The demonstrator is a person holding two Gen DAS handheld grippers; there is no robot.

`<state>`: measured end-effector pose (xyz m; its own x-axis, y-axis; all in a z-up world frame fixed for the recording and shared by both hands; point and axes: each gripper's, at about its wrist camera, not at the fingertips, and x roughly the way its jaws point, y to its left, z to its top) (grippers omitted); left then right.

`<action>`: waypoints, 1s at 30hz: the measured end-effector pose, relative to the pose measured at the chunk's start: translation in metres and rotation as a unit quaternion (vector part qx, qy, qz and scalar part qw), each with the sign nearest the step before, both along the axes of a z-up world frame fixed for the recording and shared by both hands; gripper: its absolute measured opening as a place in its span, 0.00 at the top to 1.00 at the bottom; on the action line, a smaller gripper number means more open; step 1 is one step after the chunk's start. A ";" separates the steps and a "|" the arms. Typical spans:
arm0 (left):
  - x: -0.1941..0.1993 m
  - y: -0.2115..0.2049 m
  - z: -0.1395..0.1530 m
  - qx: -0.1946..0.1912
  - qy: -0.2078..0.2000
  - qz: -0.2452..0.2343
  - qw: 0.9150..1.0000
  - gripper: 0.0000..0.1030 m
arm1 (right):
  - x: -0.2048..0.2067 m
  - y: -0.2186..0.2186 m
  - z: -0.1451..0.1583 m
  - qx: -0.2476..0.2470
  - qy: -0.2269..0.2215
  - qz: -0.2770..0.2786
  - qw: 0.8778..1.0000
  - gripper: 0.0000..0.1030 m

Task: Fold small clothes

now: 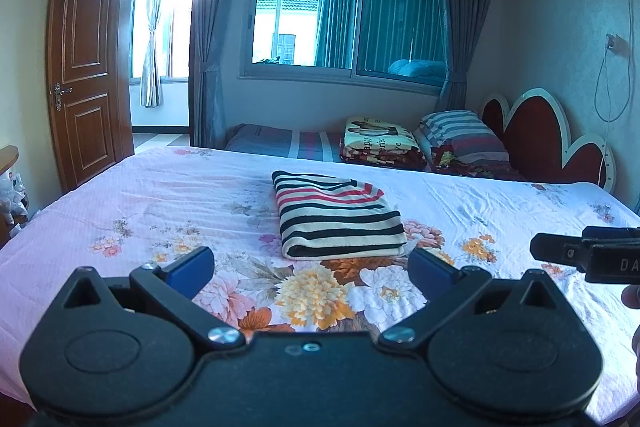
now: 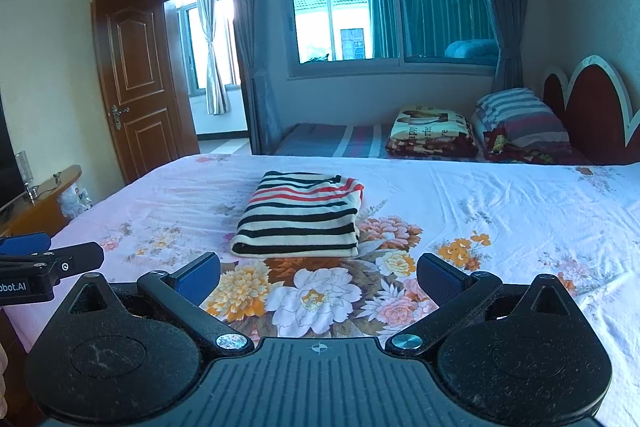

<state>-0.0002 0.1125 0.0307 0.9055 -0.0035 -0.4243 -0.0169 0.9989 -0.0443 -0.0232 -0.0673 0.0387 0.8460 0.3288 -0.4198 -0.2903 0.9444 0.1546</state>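
Observation:
A striped garment (image 1: pixel 336 217), cream with black and red bands, lies folded into a neat rectangle on the floral bed sheet (image 1: pixel 160 203). My left gripper (image 1: pixel 312 267) hovers open just short of its near edge, blue pads wide apart and empty. In the right wrist view the same folded garment (image 2: pixel 302 215) sits ahead, and my right gripper (image 2: pixel 318 277) is also open with nothing between its pads. Each gripper shows at the edge of the other's view: the right gripper (image 1: pixel 588 253) and the left gripper (image 2: pixel 48 263).
A second bed (image 1: pixel 304 143) beyond holds a folded printed blanket (image 1: pixel 380 141) and striped pillows (image 1: pixel 460 131) against a red headboard (image 1: pixel 540 131). An open wooden door (image 1: pixel 86 79) stands at left, a wooden desk (image 2: pixel 40 199) beside the bed. Bare sheet surrounds the garment.

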 end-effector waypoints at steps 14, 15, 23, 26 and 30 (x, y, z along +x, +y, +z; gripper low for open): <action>0.000 -0.006 0.001 0.002 -0.001 -0.004 1.000 0.01 | -0.001 -0.002 0.002 0.004 -0.001 -0.007 1.000 0.00; 0.000 -0.005 0.001 0.002 -0.002 -0.005 1.000 0.01 | -0.001 -0.003 0.002 0.005 0.000 -0.007 1.000 0.00; 0.001 -0.005 0.001 0.004 -0.001 -0.004 1.000 0.01 | -0.001 -0.002 0.003 0.005 -0.001 -0.004 1.000 0.00; 0.003 -0.005 0.000 0.006 -0.003 -0.006 1.000 0.01 | -0.001 -0.002 0.004 0.006 -0.001 -0.003 1.000 0.00; 0.002 -0.007 -0.001 0.023 -0.014 -0.003 1.000 0.01 | -0.001 -0.003 0.004 0.005 -0.001 -0.003 1.000 0.00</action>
<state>0.0015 0.1053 0.0295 0.9171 0.0098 -0.3987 -0.0102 0.9999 0.0010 -0.0239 -0.0699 0.0424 0.8490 0.3273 -0.4148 -0.2847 0.9447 0.1627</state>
